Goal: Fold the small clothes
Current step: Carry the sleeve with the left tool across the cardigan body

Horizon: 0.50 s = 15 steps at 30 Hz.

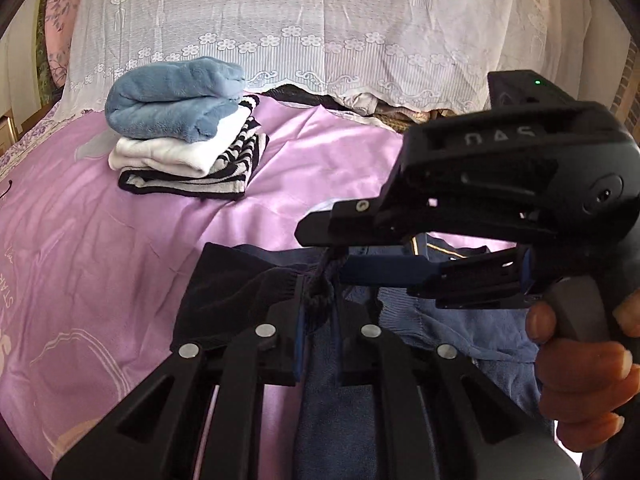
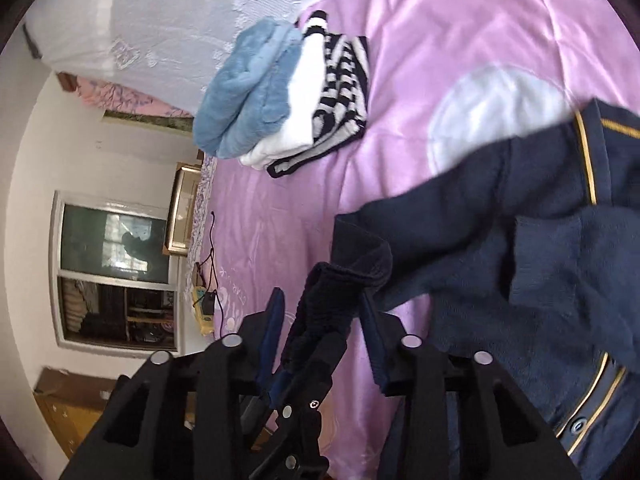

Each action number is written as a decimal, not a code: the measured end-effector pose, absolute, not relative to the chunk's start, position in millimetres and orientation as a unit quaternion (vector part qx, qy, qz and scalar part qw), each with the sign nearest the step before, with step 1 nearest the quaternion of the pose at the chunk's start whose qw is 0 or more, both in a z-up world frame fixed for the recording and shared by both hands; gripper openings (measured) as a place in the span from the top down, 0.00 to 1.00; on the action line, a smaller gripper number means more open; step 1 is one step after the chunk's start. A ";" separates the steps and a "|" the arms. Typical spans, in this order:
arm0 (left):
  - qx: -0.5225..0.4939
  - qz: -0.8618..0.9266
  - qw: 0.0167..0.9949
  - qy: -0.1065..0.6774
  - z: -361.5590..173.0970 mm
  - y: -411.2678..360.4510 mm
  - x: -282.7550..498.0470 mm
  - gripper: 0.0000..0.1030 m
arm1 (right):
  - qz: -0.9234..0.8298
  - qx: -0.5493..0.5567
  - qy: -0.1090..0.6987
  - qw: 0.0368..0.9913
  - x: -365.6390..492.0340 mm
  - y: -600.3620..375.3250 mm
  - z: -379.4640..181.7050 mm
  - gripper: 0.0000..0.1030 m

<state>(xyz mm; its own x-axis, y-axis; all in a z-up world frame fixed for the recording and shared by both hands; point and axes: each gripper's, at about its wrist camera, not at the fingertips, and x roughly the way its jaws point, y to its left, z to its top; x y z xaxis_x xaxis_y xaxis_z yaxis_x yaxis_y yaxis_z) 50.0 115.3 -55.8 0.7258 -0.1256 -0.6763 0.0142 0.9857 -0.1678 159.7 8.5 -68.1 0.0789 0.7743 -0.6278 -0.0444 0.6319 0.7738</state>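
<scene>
Hanging btwn both hand-held grippers, navy garment [image 2: 500, 216] over pink bedsheet [image 1: 120, 248]

A home bedroom: a bed [image 1: 120, 240] under a pink sheet, folded clothes [image 1: 184, 132] stacked at 10 o'clock, a lace cover [image 1: 320, 20] draped at 12 o'clock, a window [image 2: 116, 268] beyond.

bed: pink satin sheet [image 1: 120, 248], pale round print [image 2: 496, 108] | head end: white lace cover [image 1: 320, 20], flower border | wall [image 2: 36, 152]: white | window [image 2: 116, 268]: white frame, dark panes | picture frame [image 2: 182, 208] by bed edge | box [image 2: 68, 404]: brown, low corner | light: daylight, soft
</scene>
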 end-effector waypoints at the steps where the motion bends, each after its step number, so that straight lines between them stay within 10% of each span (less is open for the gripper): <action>1: -0.072 -0.037 0.925 0.371 -58.4 110.1 49.2 0.91 | 0.307 0.316 0.606 0.662 158.7 2.6 -73.1 0.87; 15: -0.070 -0.134 0.922 0.357 -29.0 11.9 65.6 0.91 | 0.297 0.340 0.517 0.727 146.1 -123.2 -36.2 0.95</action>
